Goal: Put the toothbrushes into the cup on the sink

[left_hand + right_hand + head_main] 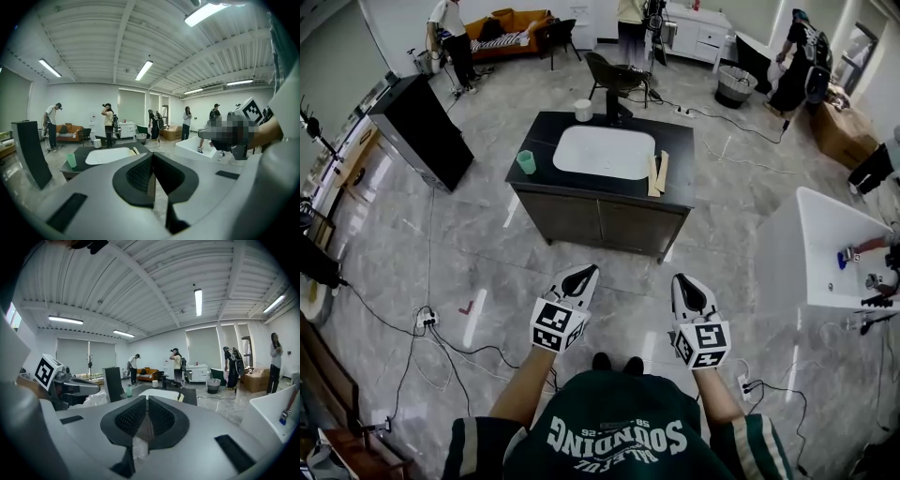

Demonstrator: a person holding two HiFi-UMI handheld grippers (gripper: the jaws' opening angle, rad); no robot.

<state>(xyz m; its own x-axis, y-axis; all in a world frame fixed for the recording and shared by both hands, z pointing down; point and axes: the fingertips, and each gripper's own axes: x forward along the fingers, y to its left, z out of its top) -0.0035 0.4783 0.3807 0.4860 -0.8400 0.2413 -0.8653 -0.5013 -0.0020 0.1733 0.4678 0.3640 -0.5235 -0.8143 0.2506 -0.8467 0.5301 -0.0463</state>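
Note:
A dark vanity with a white basin stands a few steps ahead on the marble floor. A green cup sits on its left counter. Two pale toothbrushes lie on the counter right of the basin. The left gripper view shows the cup and the toothbrushes far off; so does the right gripper view, with the cup and the toothbrushes. My left gripper and right gripper hang side by side at waist height, well short of the vanity. Both are shut and hold nothing.
A white cup and a black faucet stand at the vanity's back. A black panel stands to the left, and a second white sink to the right. Cables trail over the floor near my feet. A chair, a bin and several people are farther back.

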